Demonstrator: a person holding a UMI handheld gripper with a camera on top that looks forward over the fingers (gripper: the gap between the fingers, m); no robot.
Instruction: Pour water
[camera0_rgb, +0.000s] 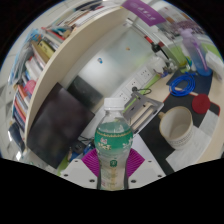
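A clear plastic water bottle (113, 140) with a white cap and a green label stands upright between my gripper's fingers. My gripper (113, 163) is shut on the bottle: both magenta pads (93, 160) press against its sides just below the label. The bottle is held above a white desk (110, 70). A white cup (178, 124) stands on the desk to the right, beyond the fingers. The bottle's lower part is hidden between the fingers.
A dark chair (55, 122) stands to the left. Shelves with books (35, 60) run along the left. A blue tape roll (182, 86) and a red object (201, 103) lie beyond the cup. Small clutter lies on the desk behind the bottle.
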